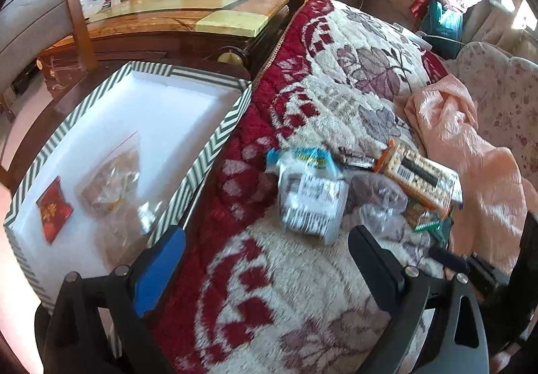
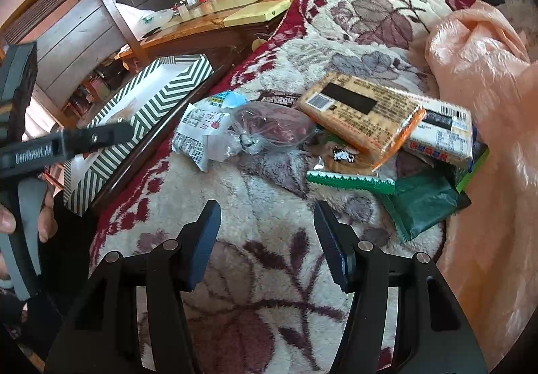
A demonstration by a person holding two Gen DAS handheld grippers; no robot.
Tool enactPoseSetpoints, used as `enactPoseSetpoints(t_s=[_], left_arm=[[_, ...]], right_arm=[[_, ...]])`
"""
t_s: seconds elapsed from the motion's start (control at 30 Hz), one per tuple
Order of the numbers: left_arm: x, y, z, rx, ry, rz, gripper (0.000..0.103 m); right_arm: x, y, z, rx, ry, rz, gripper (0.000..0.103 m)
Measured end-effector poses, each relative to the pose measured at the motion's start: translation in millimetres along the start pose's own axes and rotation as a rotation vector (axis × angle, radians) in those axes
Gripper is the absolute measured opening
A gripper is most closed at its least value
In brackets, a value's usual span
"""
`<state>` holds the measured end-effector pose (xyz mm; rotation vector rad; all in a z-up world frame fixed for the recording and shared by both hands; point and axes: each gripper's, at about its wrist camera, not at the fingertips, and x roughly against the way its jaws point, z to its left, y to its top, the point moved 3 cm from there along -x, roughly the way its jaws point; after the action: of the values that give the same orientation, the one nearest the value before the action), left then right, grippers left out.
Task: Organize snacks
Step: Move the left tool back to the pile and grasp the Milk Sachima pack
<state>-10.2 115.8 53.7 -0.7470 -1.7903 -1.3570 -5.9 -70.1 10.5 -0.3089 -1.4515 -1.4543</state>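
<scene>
Orange cracker pack (image 2: 361,113) topping my snack pile on the fleece floral blanket (image 2: 269,206), long axis slanting toward the striped box (image 2: 148,111), my left gripper (image 1: 265,259) and right gripper (image 2: 267,239) both spread, empty, marble-topped table (image 1: 201,10) behind.

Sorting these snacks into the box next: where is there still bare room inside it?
The striped box is bare across its far half, up to the far wall. Its near end is crowded: red packet and clear bag lie there.
</scene>
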Motion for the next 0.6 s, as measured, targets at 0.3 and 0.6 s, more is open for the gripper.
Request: enactPoseSetpoints(t_s=[0.3,0.6], left_arm=[[-32.4,39.3,-22.3,-0.016,-0.032,0.040,0.099],[-82.6,57.6,-33.4,-0.036,-0.051,0.169,0.099]], right_arm=[[-1.8,-0.6,-2.0,-0.004,0.019,0.005,0.058],[-4.1,-2.4,-9.3,-0.028,0.029,0.020,0.058]])
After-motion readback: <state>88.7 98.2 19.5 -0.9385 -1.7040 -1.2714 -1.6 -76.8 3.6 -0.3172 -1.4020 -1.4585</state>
